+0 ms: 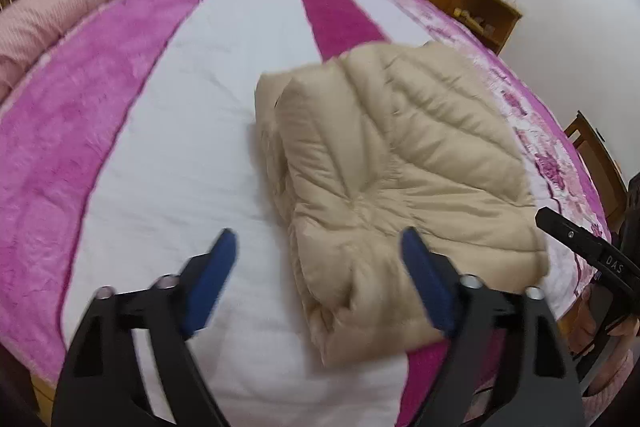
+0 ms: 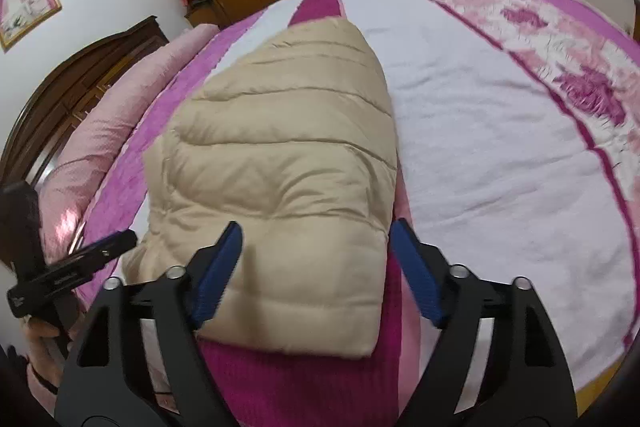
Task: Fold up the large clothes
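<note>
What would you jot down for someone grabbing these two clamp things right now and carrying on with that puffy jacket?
Left hand-held gripper: open, holding nothing, above the jacket's near left edge.
Right hand-held gripper: open, holding nothing, over the jacket's near end.
The beige jacket lies on the bed, already folded into a thick bundle, no sleeves sticking out.
Done: the folding looks largely complete.
Left: probably only a tidy-up or one more fold if it should be smaller; I can't tell which.
</note>
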Available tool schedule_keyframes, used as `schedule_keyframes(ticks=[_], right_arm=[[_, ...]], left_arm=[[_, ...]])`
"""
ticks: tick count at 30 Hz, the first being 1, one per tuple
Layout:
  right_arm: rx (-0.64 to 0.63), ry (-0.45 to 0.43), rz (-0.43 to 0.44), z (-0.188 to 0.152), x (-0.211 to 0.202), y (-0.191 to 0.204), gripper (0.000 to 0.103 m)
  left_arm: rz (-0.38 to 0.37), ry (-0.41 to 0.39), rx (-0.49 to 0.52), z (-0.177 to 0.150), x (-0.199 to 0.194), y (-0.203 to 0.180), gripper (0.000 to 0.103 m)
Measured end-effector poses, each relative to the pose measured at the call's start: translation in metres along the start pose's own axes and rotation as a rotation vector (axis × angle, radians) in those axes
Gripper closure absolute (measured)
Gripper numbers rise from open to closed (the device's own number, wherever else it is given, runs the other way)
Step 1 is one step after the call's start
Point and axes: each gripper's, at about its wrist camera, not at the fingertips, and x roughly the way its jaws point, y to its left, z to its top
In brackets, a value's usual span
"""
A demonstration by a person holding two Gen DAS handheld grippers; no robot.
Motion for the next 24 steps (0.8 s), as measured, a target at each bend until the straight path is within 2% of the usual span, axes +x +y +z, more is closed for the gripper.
schedule_keyframes(ticks=[2, 4, 5, 14, 19, 24], right_arm=[[-0.017, -0.013, -0.014, -0.004, -0.013, 0.007, 0.010], [-0.030, -0.021, -0.021, -0.010, -0.022, 0.014, 0.008], [-0.039, -0.022, -0.023, -0.013, -0.026, 0.017, 0.004], [-0.016, -0.026, -0.123, -0.049, -0.050, 0.028, 0.005], [-0.015, 0.034, -0.163, -0.070, -0.046, 0.026, 0.005], [-0.022, 0.106, -0.192, -0.088, -0.034, 0.025, 0.005]], left_arm=[[0.014, -0.016, 0.012, -0.005, -0.011, -0.006, 0.014], [0.036, -0.014, 0.025, -0.012, -0.017, -0.014, 0.007], [0.036, -0.010, 0.032, -0.016, -0.020, -0.018, 0.007], [0.090, 0.056, 0.044, -0.053, -0.025, -0.041, 0.007], [0.131, 0.096, 0.015, -0.067, -0.022, -0.042, 0.007], [0.140, 0.128, 0.015, -0.078, -0.016, -0.047, 0.007]])
